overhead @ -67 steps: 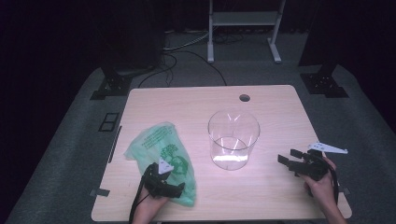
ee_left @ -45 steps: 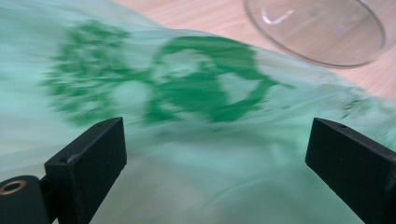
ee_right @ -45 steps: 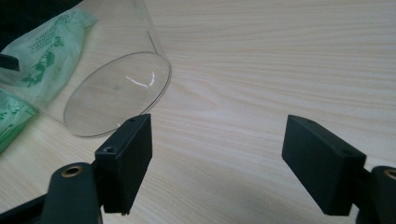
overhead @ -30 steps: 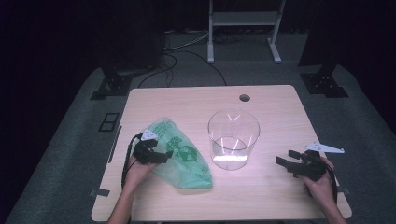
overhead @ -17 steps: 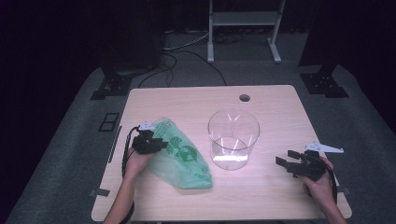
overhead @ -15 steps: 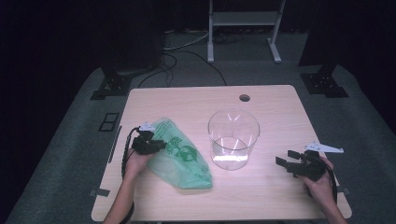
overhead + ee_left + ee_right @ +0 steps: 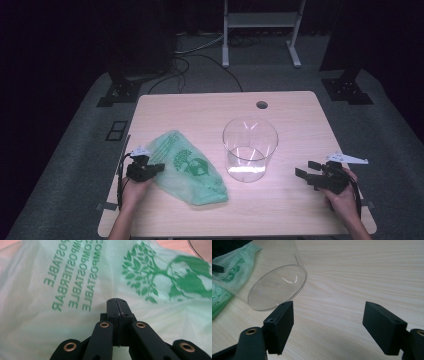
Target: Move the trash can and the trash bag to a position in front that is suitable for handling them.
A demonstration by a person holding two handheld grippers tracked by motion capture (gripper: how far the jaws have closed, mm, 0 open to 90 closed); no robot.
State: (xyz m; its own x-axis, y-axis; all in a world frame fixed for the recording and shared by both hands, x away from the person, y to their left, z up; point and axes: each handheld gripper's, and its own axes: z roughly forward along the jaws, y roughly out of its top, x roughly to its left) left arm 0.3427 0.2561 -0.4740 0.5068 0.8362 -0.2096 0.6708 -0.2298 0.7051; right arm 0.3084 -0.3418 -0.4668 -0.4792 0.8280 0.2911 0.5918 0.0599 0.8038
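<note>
A crumpled green plastic bag (image 7: 189, 169) printed with a tree and lettering lies on the left half of the wooden table (image 7: 290, 107). My left gripper (image 7: 150, 169) is at the bag's left edge. In the left gripper view its jaws are pressed together, with the bag's film (image 7: 75, 272) creasing at their tips (image 7: 117, 301). A clear glass cylinder (image 7: 250, 149) stands upright mid-table. My right gripper (image 7: 309, 175) rests near the front right, open, its jaws wide apart (image 7: 328, 330) and pointing toward the cylinder's base (image 7: 276, 287).
A round cable hole (image 7: 261, 105) sits near the table's far edge. Black stands (image 7: 120, 90) and a white frame (image 7: 260, 30) are on the floor beyond the table. Bare wood (image 7: 362, 272) lies between the cylinder and my right gripper.
My left gripper has gone from the bag's front edge round to its left edge, then drawn back toward the person. The bag shifted and changed shape. The right gripper stayed put.
</note>
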